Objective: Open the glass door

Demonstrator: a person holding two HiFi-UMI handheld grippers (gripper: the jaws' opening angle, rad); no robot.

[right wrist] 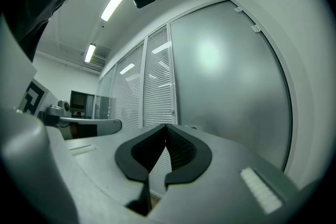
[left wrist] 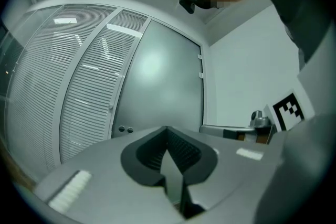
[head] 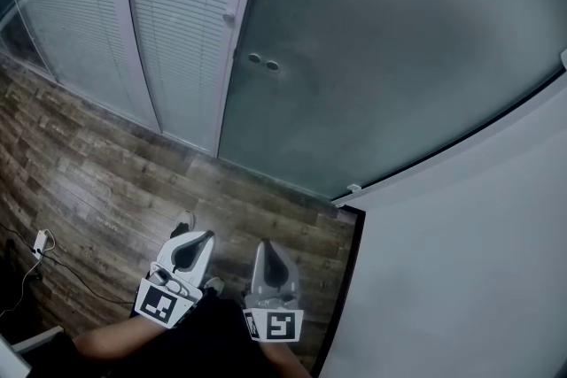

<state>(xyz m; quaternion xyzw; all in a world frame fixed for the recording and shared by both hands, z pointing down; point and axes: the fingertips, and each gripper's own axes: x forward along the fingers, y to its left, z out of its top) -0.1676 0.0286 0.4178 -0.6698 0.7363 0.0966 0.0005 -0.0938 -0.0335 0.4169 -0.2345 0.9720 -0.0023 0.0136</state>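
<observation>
Ahead, past the wooden floor [head: 106, 181]: the glass door [head: 372, 57] is seen shut, well apart from both grippers.
Low in the head view: the left gripper [head: 193, 245] and right gripper [head: 268, 259] are held side by side, jaws closed on nothing.
Round fittings [head: 263, 63]: found near the door's left edge; no handle can be made out.
Risk: closed jaws may slip off the smooth glass, or the slatted panel [head: 177, 4] may be pushed by mistake.

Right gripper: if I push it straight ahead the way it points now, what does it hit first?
Probably the glass door, near its left edge beside the blinds panel; nothing stands between it and the right gripper. Depth is unclear.
</observation>
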